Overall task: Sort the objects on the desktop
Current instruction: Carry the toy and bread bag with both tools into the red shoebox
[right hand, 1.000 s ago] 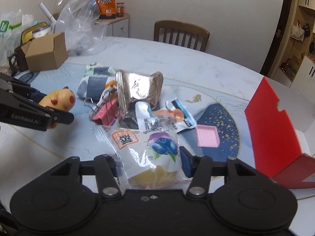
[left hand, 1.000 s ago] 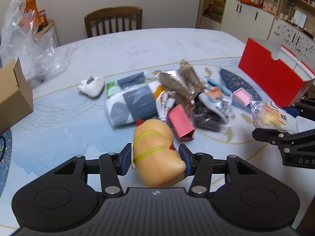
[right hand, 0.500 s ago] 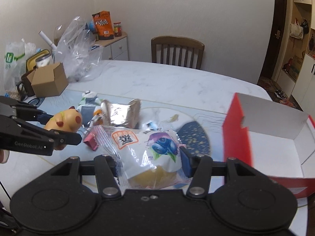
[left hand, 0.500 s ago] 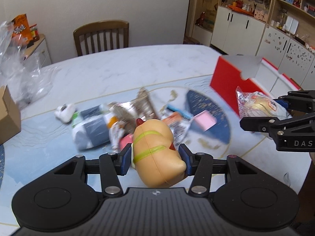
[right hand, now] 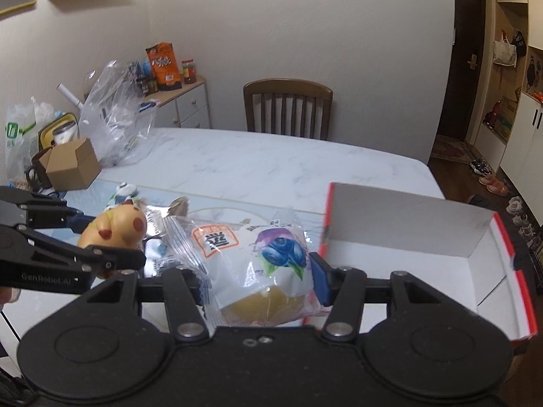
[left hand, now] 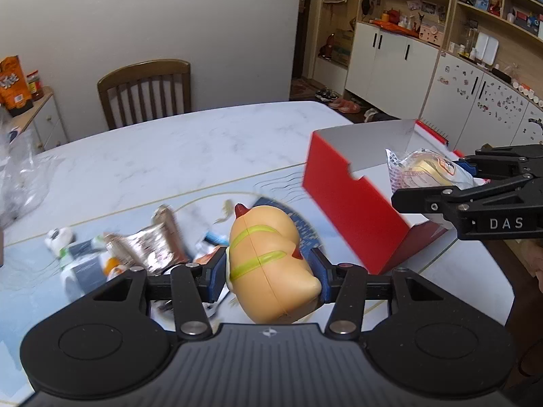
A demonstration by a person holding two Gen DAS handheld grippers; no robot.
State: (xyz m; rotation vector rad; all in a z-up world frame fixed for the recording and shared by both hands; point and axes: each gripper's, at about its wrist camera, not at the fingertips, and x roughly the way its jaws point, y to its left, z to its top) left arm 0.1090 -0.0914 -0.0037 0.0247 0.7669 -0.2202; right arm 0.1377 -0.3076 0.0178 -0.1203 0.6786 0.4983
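My left gripper is shut on a tan toy figure with yellow-green stripes and red spots, held above the table. It shows again at the left of the right wrist view as the toy figure between the left gripper's black fingers. My right gripper is shut on a clear-wrapped blueberry bread packet, which appears in the left wrist view as the bread packet over the box. The open red box with a white inside stands at the right.
A heap of leftovers lies on the table: a silver foil packet, a white and grey pouch, a small white figure. A wooden chair stands behind the marble table. A cardboard box and plastic bags sit far left.
Both grippers have risen and swung right toward the red box, each still holding its object. The heap has dropped back left and the box's white inside has come into view.
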